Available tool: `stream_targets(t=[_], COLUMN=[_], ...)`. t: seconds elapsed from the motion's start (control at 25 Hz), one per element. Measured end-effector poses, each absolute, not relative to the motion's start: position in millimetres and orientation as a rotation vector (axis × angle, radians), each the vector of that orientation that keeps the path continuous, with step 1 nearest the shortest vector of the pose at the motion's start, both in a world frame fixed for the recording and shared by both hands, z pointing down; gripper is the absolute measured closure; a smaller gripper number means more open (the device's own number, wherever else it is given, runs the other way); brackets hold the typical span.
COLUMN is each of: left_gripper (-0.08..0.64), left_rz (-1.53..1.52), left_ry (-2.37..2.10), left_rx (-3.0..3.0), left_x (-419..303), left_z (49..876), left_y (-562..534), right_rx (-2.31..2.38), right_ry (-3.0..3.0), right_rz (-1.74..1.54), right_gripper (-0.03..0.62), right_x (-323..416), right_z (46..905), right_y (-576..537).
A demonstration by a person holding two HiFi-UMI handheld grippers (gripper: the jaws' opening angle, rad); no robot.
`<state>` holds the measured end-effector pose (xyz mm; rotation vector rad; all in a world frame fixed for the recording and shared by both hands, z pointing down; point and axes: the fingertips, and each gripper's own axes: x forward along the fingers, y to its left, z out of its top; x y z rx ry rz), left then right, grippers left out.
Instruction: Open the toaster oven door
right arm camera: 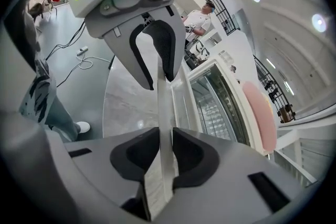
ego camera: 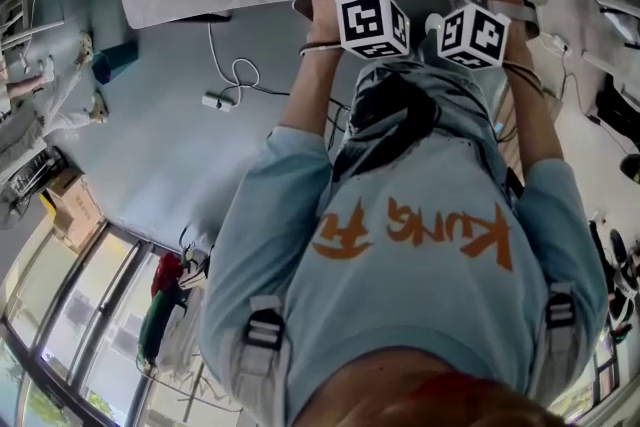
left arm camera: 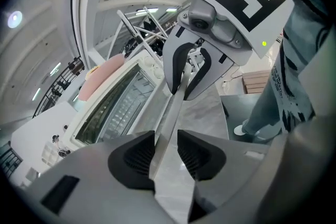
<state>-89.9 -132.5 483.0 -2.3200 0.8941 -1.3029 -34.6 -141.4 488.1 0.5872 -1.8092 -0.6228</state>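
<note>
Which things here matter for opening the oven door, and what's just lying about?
In the job:
oven
handle
left gripper and right gripper, both shut on the handle

Lying about:
cable on the floor
cardboard box
pink pad on the oven
bystander

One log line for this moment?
phase: grasp | left gripper: shut on door handle | right gripper: shut on door handle | toaster oven door: looks closed

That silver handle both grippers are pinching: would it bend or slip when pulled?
Probably stiff: the handle runs straight between the left gripper and right gripper. Its smooth sheen suggests it may slip. The glass door looks breakable.
</note>
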Motion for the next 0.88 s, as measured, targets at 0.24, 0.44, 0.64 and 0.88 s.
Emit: stream_targets(t=[0.24, 0.44, 0.64, 0.88], left_gripper=[0.434, 0.434, 0.434, 0.426], left_rz=[-1.378, -1.444, -1.454, -1.462], left_ry=[0.855, 0.848, 0.892, 0.852], left_rx=[-2.253, -2.251, -2.219, -2.172], left_x=[-93.1, -93.9, -93.9, -87.5], left_z=[512.7, 539.9, 555.8, 580.2], left_y=[-116.2, -102.8, -98.9, -91.0], right_rx=[0.653, 0.673, 0.700, 0.730], right_ry=[-1.775, -1.757, -1.735, -1.726], right_rz=[-0.666, -0.662, -0.676, -0.690], right_gripper=[0.515, 0.511, 0.512, 0.505], right_x=[-36.3, -37.7, -35.7, -34.2], right_z=[514.3, 537.6, 557.0, 581.6], right_y=[-127.4, -116.1, -108.0, -100.6])
